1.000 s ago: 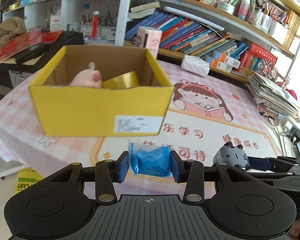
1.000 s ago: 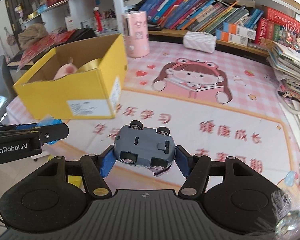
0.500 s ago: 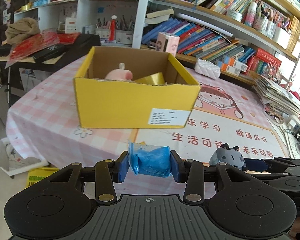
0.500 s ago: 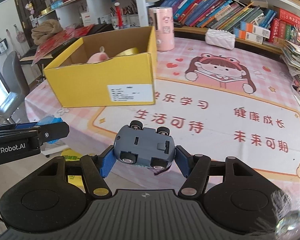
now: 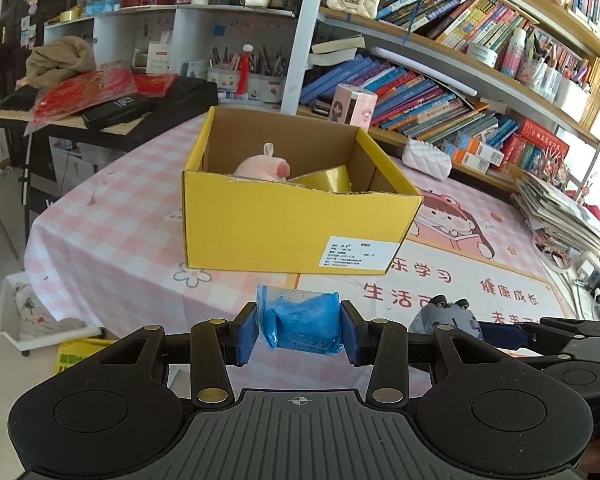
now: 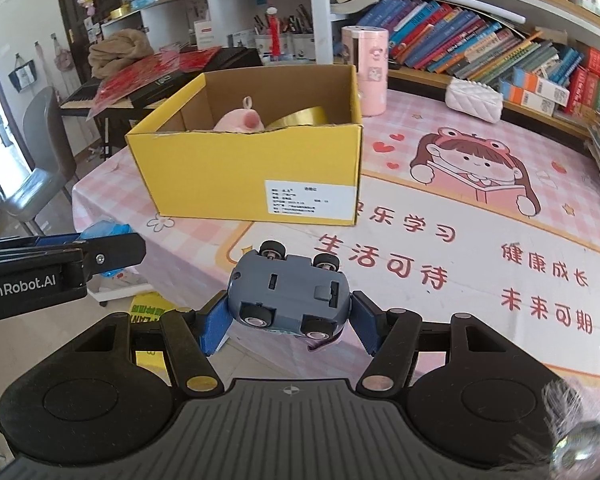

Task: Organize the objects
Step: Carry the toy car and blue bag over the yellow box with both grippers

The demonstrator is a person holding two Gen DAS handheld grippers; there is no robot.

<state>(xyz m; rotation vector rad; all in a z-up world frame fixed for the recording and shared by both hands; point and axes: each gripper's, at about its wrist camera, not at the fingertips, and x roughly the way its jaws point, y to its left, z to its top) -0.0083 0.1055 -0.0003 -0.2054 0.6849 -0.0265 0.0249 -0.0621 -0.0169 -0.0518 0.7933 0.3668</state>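
I'm holding the left gripper point(image 5: 300, 330) with its fingers point(image 5: 244, 334) clamping a blue plastic packet point(image 5: 302, 326); packet is sitting squarely between both pads, hanging in the air off the near edge of the surface point(image 5: 112, 236); I'm holding the right gripper point(image 6: 288, 318) with its fingers point(image 6: 216, 326) pinching a grey toy car point(image 6: 288, 292) by its sides, car flipped belly-up, wheels facing the camera, above the near edge of the surface; yellow box point(image 6: 244, 172) is standing open ahead of both grippers, well apart from the fingers; pink plush point(image 6: 242, 122) and gold roll point(image 6: 300, 118) are lying inside it.
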